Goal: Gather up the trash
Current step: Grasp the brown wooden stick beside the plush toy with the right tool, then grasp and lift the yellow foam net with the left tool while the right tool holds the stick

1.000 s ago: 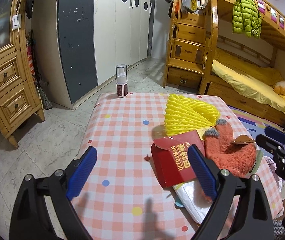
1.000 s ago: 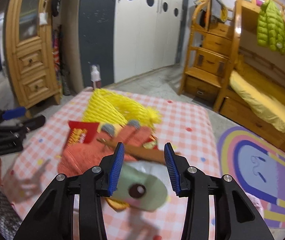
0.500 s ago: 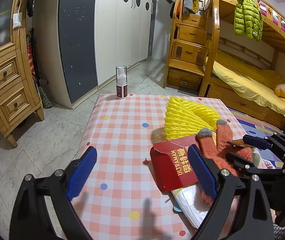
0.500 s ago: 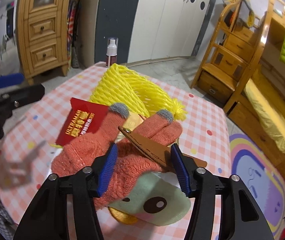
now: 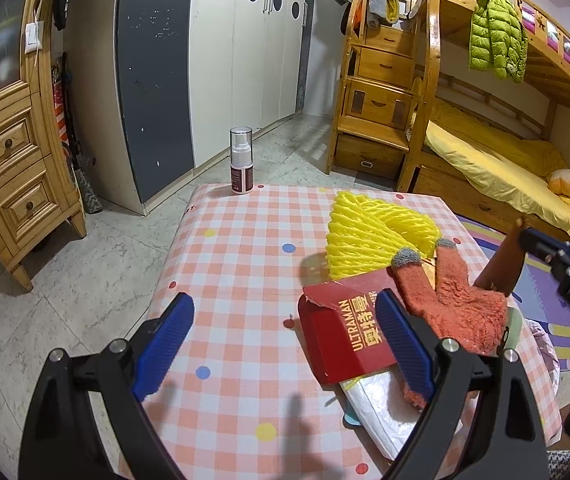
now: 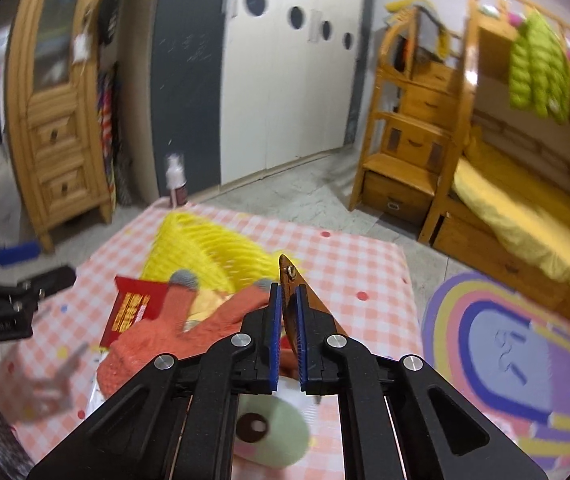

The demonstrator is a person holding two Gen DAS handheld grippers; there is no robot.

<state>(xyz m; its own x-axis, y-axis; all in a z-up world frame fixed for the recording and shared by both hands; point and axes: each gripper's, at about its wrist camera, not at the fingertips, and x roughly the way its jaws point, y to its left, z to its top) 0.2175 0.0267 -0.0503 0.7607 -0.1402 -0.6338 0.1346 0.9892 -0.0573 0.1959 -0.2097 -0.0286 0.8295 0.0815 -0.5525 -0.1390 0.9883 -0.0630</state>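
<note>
My right gripper is shut on a flat brown leather piece with a rivet, held upright above the table; it also shows in the left wrist view. My left gripper is open and empty, low over the near side of the checked table. On the table lie a red ULTRAMAN envelope, an orange knit glove, yellow foam netting and a white plastic bag. A pale green round plush lies under my right gripper.
A spray bottle stands at the table's far left corner. A wooden cabinet stands left, wardrobes behind, a bunk bed with stairs right. A colourful rug lies on the floor right of the table.
My right gripper has shut on the brown leather piece and lifted it off the glove. The left gripper has hardly moved.
</note>
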